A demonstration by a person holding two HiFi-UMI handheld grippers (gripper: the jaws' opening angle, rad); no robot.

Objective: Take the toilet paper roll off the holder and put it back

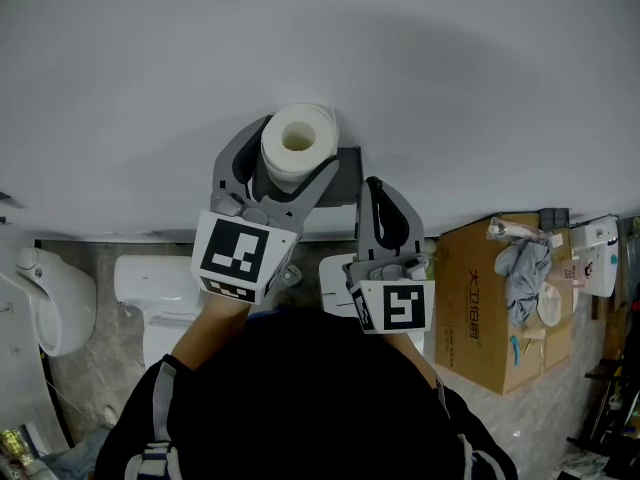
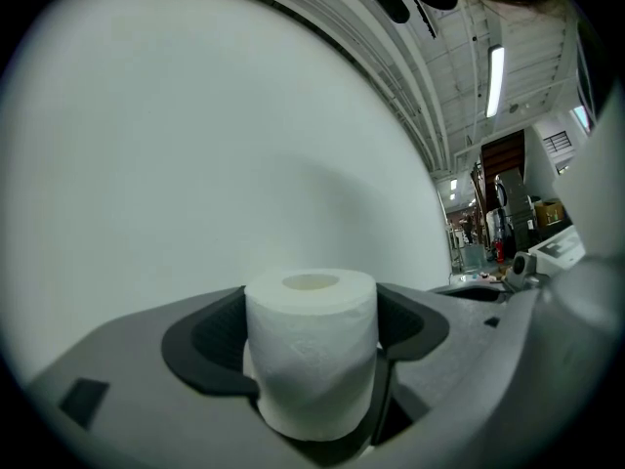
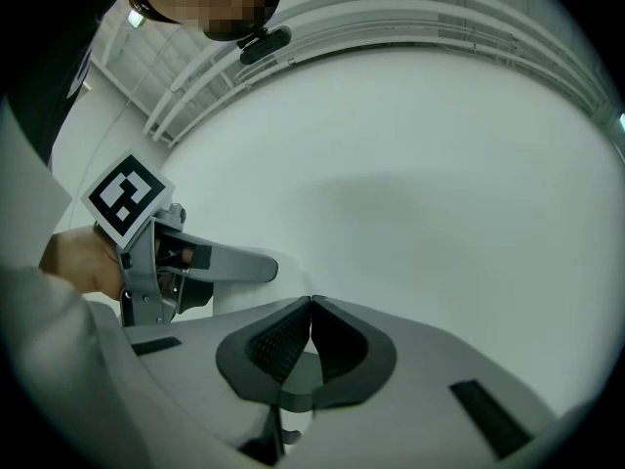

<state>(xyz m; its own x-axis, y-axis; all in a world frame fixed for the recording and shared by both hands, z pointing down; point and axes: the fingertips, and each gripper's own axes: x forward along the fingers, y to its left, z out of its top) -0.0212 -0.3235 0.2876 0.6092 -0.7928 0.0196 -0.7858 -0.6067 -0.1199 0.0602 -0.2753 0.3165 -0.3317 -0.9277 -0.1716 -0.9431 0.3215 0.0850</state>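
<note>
Left claw (image 1: 290, 163) grips roll (image 2: 312, 360) by its sides at holder (image 1: 348, 158), likely keeping core free; right claw (image 3: 311, 306) closed, empty.

**Left clamps the roll, right hangs back shut**

The left gripper (image 1: 298, 146) reaches out toward 12 o'clock. Its jaws are spread wide and pressed on both sides of the toilet paper roll (image 1: 297, 140), which stands upright between the pads. The left hand (image 3: 78, 262) is wrapped around the handle. The right gripper (image 1: 372, 184) sits at the left's 4 o'clock, nearer the body. It also points to 12, jaws closed together with nothing between them.
</note>
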